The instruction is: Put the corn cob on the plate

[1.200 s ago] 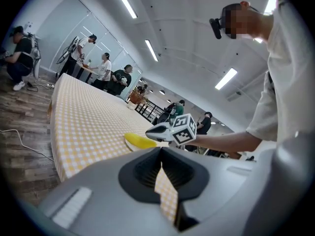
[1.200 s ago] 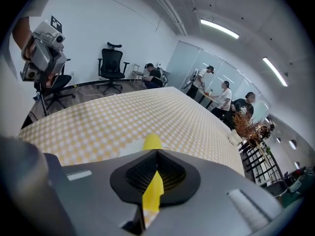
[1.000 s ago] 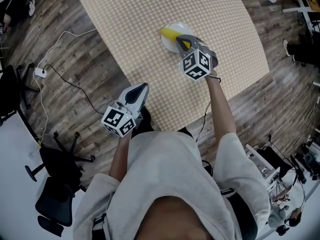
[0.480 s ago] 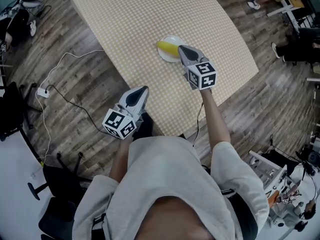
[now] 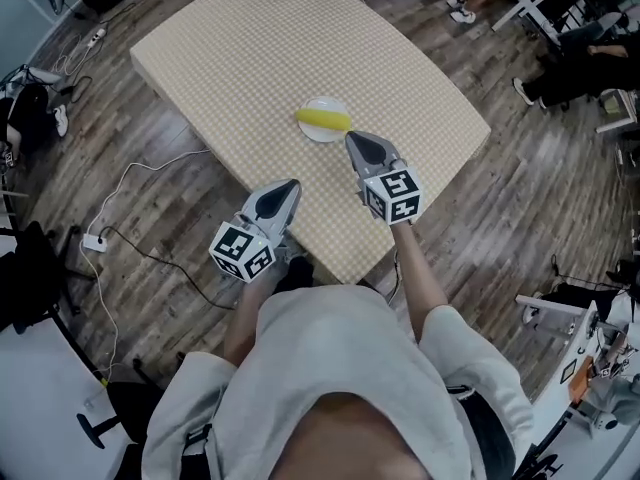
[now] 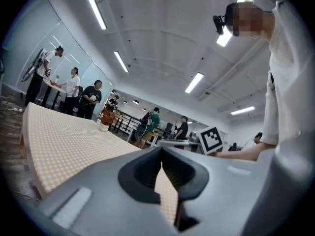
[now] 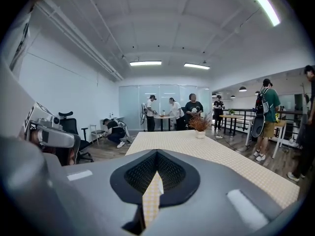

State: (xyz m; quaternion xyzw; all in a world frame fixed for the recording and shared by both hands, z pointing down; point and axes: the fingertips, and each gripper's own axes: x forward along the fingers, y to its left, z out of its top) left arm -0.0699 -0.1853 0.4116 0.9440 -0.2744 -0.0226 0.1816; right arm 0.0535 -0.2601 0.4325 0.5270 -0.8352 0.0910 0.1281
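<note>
Right gripper (image 5: 353,140) backed off; corn cob (image 5: 323,119) on plate (image 5: 320,103) beyond pressed-together jaws; left gripper (image 5: 290,186) jaws likewise.

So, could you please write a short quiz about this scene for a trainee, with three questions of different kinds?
1. True or false: the corn cob lies on the plate.
2. What is between the jaws of the right gripper? A. the corn cob B. the plate C. nothing
3. Fill in: in the head view, the gripper nearer to the plate is the ____ one.
Key: 1 true. 2 C: its jaws are together and empty. 3 right; the left gripper is farther off, by the edge of the table.
</note>
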